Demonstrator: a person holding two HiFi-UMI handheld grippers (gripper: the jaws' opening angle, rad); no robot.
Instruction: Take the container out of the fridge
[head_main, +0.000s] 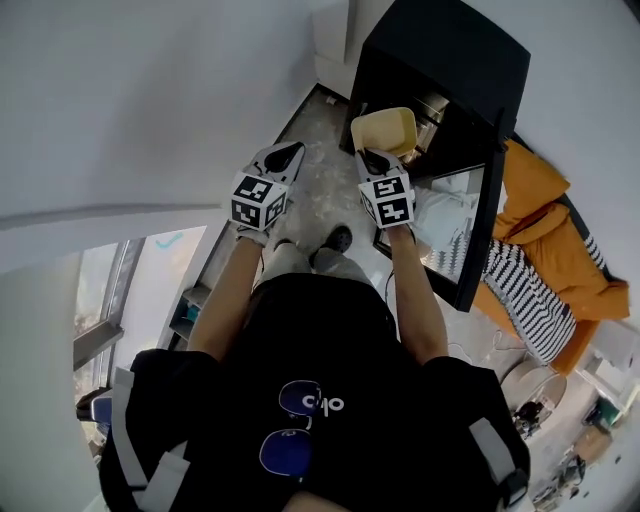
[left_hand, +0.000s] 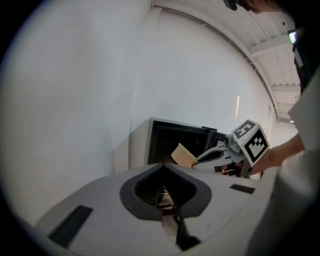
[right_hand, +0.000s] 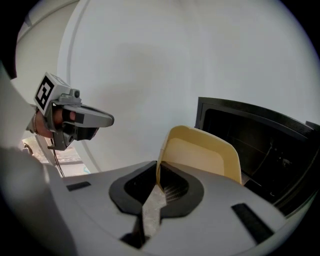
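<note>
While the container (head_main: 385, 130) hangs in front of the fridge (head_main: 440, 60): you're on the carry-out step, and the tub looks clear of the dark cabinet already.
Right gripper (head_main: 372, 160): clamped on the container's near wall, with the thin rim pinched between the pads in the right gripper view.
Left gripper (head_main: 285, 155): jaws together with nothing between them, held out to the left of the tub and apart from it.
Container's place: just off your right gripper's tip, on the near side of the fridge opening, in the air above the floor (head_main: 325, 190).
Container's look: pale cream-yellow, open-topped, with rounded corners and a thin wall. It looks empty from the head view and sits tilted in the pinch.
Fridge door (head_main: 470, 240): swung open on the right, near your right forearm.
Next move: I'd say bring the tub nearer to you and away from the door's edge. Keep that one-wall pinch firm, since a tilted tub could swing or slip.
</note>
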